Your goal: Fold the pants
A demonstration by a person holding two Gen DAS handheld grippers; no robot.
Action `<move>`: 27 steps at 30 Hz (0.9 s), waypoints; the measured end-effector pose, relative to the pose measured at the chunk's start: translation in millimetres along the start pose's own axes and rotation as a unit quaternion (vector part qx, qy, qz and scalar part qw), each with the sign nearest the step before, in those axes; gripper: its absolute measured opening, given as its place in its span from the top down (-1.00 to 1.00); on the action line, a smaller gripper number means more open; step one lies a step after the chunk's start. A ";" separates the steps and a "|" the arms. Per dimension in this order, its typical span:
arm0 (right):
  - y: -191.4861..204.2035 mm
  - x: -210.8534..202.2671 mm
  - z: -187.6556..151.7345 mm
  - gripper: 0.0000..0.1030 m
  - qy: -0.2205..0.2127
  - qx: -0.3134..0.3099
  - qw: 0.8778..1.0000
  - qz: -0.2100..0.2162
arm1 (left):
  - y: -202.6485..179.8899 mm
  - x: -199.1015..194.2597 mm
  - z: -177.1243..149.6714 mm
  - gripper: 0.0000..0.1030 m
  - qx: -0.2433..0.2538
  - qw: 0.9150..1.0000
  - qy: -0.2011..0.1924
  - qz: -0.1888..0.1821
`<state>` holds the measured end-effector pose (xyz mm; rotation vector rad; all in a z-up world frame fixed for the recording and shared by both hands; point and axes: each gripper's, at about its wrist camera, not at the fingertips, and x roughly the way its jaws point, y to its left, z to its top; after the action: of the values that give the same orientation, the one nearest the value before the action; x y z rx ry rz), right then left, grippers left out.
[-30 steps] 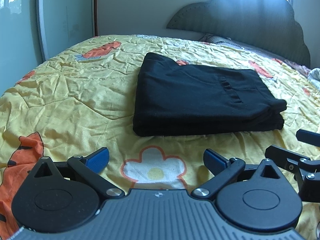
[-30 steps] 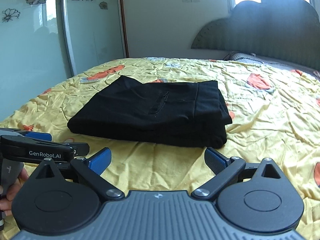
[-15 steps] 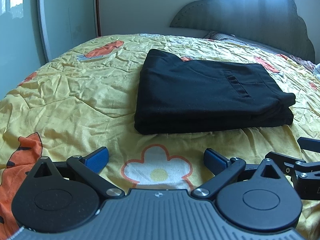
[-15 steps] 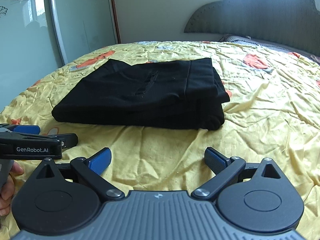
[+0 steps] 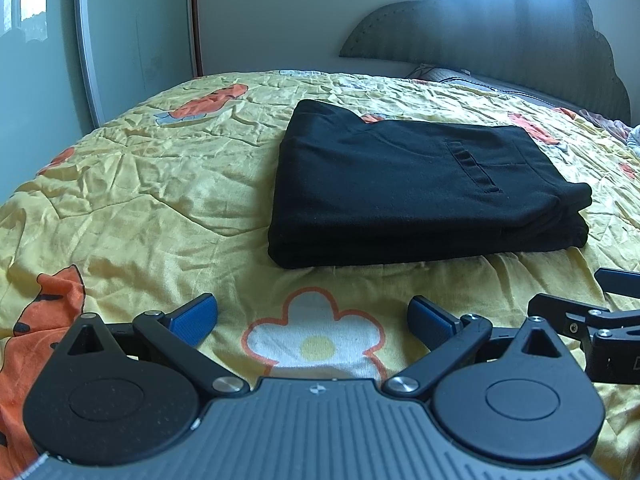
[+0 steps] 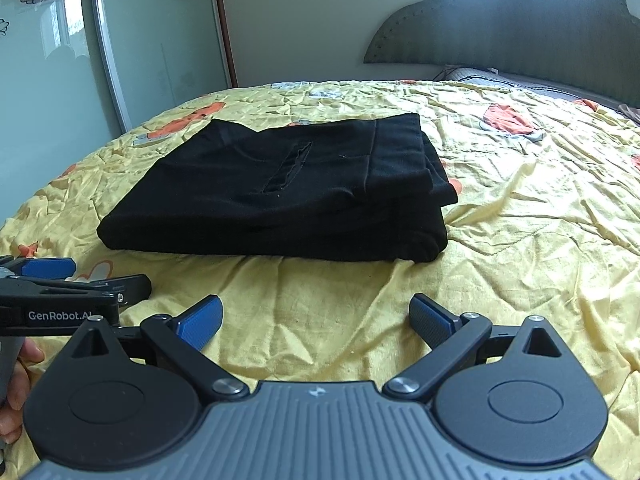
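Note:
The black pants (image 5: 404, 184) lie folded into a flat rectangle of several layers on the yellow bedspread (image 5: 160, 184); they also show in the right wrist view (image 6: 280, 192). My left gripper (image 5: 312, 316) is open and empty, low over the bedspread in front of the pants, not touching them. My right gripper (image 6: 314, 318) is open and empty, also in front of the pants. The right gripper shows at the right edge of the left wrist view (image 5: 592, 320). The left gripper shows at the left of the right wrist view (image 6: 60, 280).
A dark padded headboard (image 5: 500, 40) stands at the back right. A glass sliding door (image 6: 60, 60) with flower decals lines the left wall. A grey pillow (image 6: 520, 80) lies by the headboard. The bedspread is wrinkled with orange and white prints.
Both grippers have stayed open and empty while their views shifted a little; the pants have not moved on the bed.

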<state>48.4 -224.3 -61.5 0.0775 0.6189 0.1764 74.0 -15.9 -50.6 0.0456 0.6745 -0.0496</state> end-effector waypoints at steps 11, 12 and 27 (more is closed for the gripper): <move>7.5 3.7 -1.8 -1.00 0.010 -0.023 1.000 -0.013 | -0.1 0.0 -0.3 -1.00 0.000 1.000 0.000 0.000; 7.3 3.6 -2.0 -1.00 0.010 -0.023 1.000 -0.013 | -0.1 -0.1 -0.3 -1.00 0.000 1.000 0.000 0.000; 10.3 6.4 -0.9 -1.00 0.014 -0.025 0.999 -0.037 | -0.2 -0.1 -0.5 -1.00 0.000 1.000 0.000 0.000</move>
<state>51.5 -213.0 -64.5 0.0047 0.6433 0.1211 73.5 -16.1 -51.0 0.0458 0.6740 -0.0497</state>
